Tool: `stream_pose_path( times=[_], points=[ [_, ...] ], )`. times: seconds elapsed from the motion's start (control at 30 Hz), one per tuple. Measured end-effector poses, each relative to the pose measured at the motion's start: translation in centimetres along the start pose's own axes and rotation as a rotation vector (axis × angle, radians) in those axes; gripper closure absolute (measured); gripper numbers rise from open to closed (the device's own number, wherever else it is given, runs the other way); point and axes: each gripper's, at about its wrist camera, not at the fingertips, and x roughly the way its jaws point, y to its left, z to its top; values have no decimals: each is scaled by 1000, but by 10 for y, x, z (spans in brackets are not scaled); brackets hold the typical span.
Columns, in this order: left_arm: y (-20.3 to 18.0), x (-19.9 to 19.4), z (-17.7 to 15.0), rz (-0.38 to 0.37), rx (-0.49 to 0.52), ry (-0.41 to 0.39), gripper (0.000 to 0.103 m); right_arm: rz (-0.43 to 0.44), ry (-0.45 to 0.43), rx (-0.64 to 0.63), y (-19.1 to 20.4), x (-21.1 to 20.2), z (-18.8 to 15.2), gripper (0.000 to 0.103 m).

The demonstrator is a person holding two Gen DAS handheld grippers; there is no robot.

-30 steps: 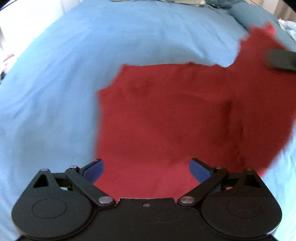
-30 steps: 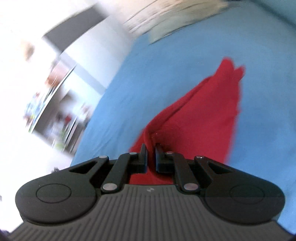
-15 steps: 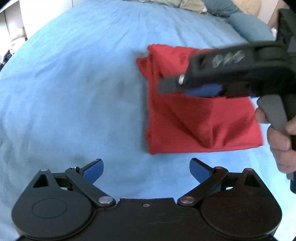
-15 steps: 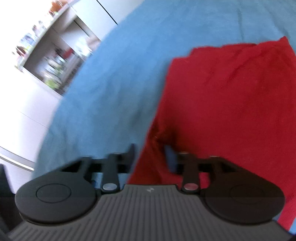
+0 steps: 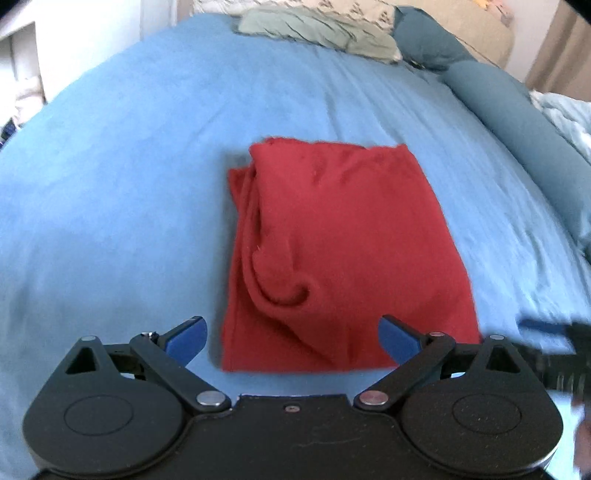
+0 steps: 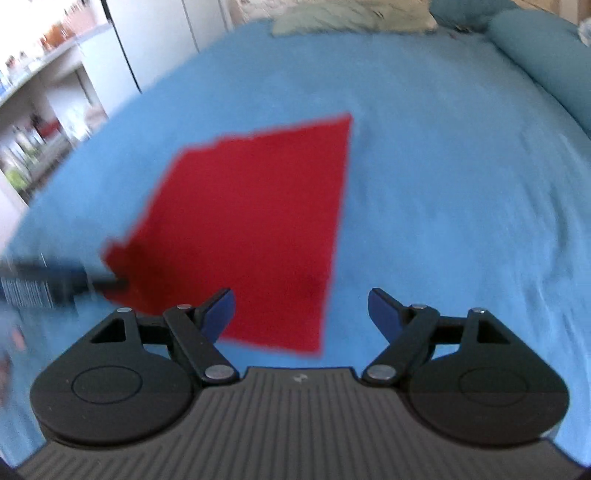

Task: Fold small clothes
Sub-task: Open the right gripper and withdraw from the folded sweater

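A red garment (image 5: 340, 251) lies folded into a rough rectangle on the blue bedspread (image 5: 110, 184). It has a raised wrinkle near its front left. My left gripper (image 5: 291, 338) is open and empty, just short of the garment's near edge. In the right wrist view the same red garment (image 6: 251, 229) lies ahead and to the left. My right gripper (image 6: 301, 312) is open and empty, above the garment's near right corner. The right gripper shows blurred at the right edge of the left wrist view (image 5: 554, 354).
Pillows and rumpled bedding (image 5: 317, 29) lie at the head of the bed. A dark blue bolster (image 5: 517, 118) runs along the right side. White shelves with small items (image 6: 40, 122) stand to the left of the bed.
My right gripper let go of the red garment after laying its side over, opened, and pulled back. The garment went from spread out to a folded rectangle. My left gripper stayed open.
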Motion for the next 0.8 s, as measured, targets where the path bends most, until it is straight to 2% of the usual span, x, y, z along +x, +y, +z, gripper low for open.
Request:
stream_pose_path(
  times=[0.1,0.2,0.3,0.43,0.5,0.57,0.67,0.73,0.8],
  points=[
    [8,6,1,113,5,-17,3,4,9,55,-9,5,-10,8],
    [30,15,-8,203,-39,30,3,15,9,88,-10,11,-16,8],
    [48,24,-24,200,-109,91,3,19,15,87,-14,17,-17,8],
    [38,30,-27,241,-60,87,2,20,39,78,-18,19,-20,8],
    [34,26,-21,235,-62,89,9,24,41,67,-21,17,-15,8],
    [31,11,-16,214,-42,62,11,32,37,55,-25,12,-10,8],
    [19,-19,7,205,39,-23,8,53,24,45,-31,0,10,8],
    [13,-33,31,160,76,-75,0,69,8,60,-35,-8,30,8],
    [12,-40,58,97,87,-113,0,96,-3,78,-40,-14,53,0]
  ],
)
